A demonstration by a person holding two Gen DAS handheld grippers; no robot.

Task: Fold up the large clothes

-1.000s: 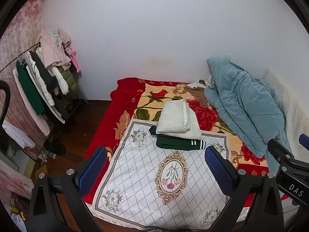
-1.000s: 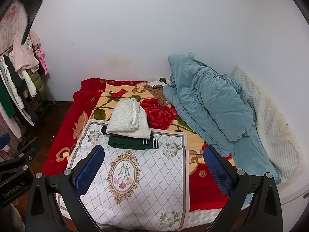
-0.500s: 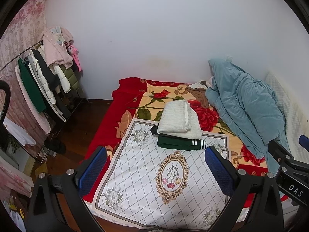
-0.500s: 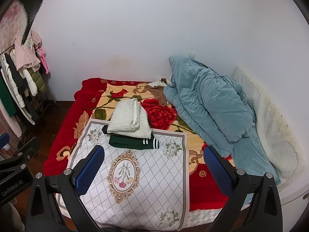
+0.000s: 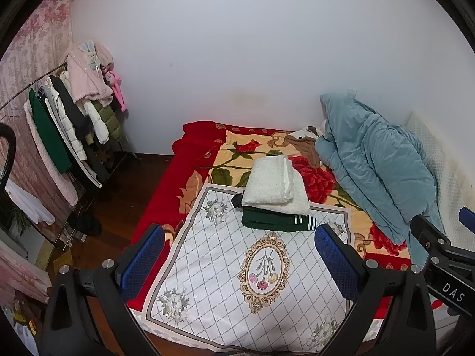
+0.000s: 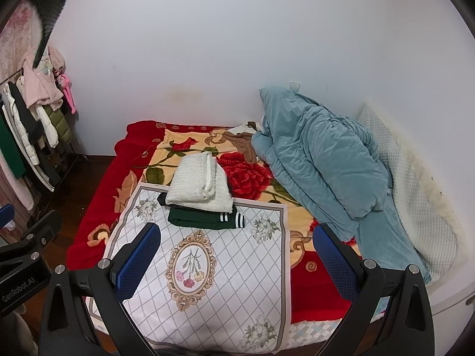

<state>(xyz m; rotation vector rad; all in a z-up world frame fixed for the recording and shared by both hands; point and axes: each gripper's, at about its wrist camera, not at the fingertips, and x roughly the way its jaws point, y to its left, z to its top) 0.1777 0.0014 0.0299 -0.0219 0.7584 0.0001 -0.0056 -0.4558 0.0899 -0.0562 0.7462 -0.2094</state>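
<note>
Left wrist view shows our left gripper [image 5: 239, 255] held up over the near edge of the bed [image 5: 190, 166], with its blue fingers [image 5: 142, 255] wide apart and nothing between them. Our right gripper [image 6: 236, 255] hangs the same way, fingers [image 6: 332, 255] apart and empty.

On the bed lies a white mat with a diamond pattern [image 5: 225, 270]. It looks like the clean spot for folding. At the far edge of that mat sits the pile of folded clothes. A cream knit top [image 5: 274, 185] is folded on the top of the pile, and a dark green piece with white stripes [image 5: 276, 222] lies under it. We think they are stacked there to keep the near part of the mat free for the next big piece.

A blue quilt [image 5: 374, 172] is bunched along the right side of the bed, out of the way. More clothes hang on a rack [image 5: 68, 124] by the left wall, well apart from the bed.

We hold nothing now, so we judge this pile is done, and we may need to fetch another piece.
</note>
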